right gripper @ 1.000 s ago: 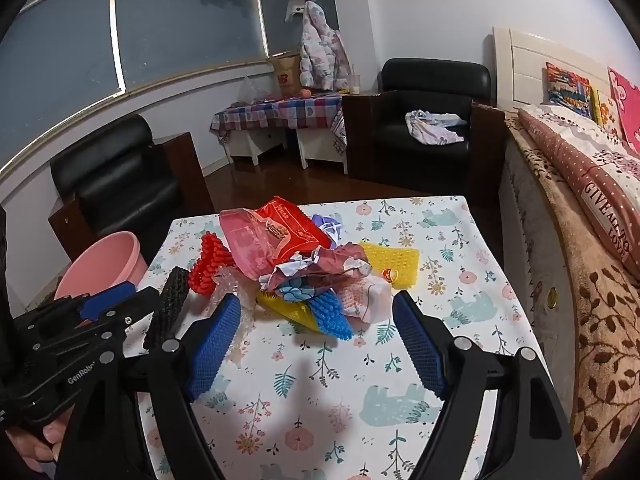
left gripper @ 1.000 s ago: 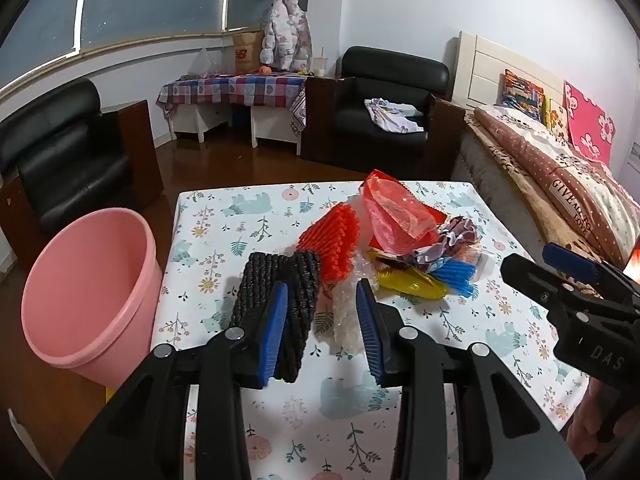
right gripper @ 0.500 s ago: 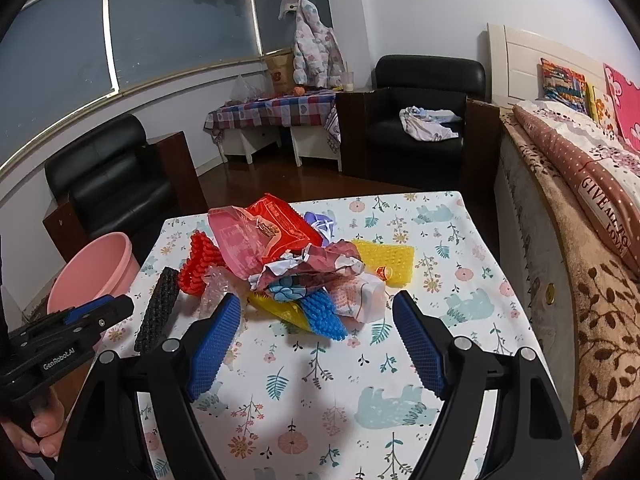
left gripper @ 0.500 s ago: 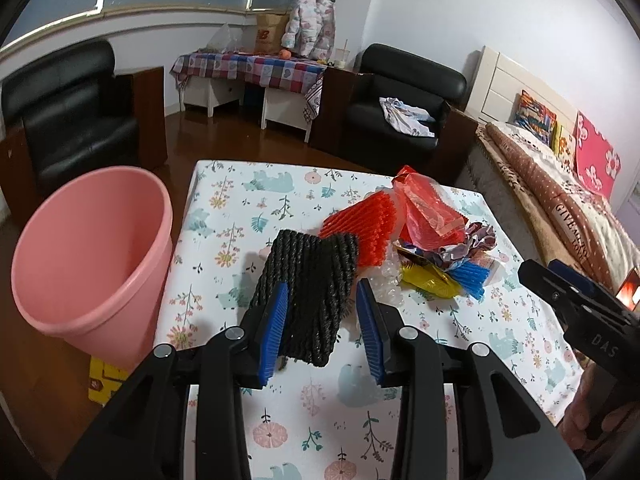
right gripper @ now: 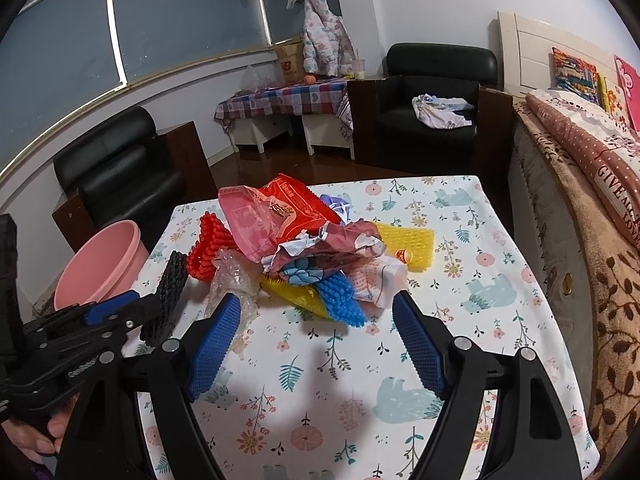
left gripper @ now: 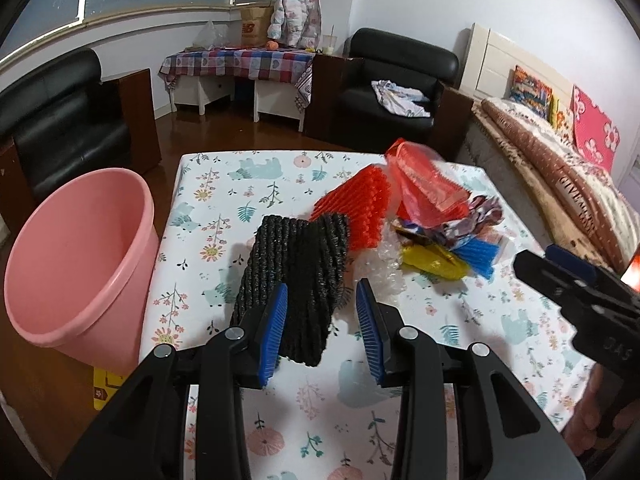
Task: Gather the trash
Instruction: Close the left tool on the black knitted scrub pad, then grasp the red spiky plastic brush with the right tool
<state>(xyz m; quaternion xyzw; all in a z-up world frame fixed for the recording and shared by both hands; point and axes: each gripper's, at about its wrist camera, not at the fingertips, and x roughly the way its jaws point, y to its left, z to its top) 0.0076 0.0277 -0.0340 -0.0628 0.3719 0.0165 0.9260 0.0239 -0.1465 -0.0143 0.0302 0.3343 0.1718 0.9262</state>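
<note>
Since a second ago, the black foam net [left gripper: 296,276] has lifted clear of the table and swung left, away from the trash pile toward the pink bin [left gripper: 80,264]. The left gripper [left gripper: 320,320] has its blue pads closed part-way on the net's near end; in the right wrist view the net stands on edge in that gripper's tips [right gripper: 166,300]. The net hangs in the air above the floral tablecloth [left gripper: 224,200], still short of the bin's rim.

The right gripper [right gripper: 316,344] is empty, its jaws spread wide, hovering above the cloth just in front of the pile.

The net looks very light, soft and springy, a ribbed sleeve that squashes under the pads. A grip across its folded thickness near one end, as here, seems sound; it may flop or spring out if the pads ease.

Beyond lies the pile: an orange foam net [left gripper: 356,208], a red plastic wrapper [left gripper: 424,184], crumpled clear film [left gripper: 384,264], yellow [right gripper: 408,244] and blue [right gripper: 340,292] nets. All look light, and the film slippery.
</note>
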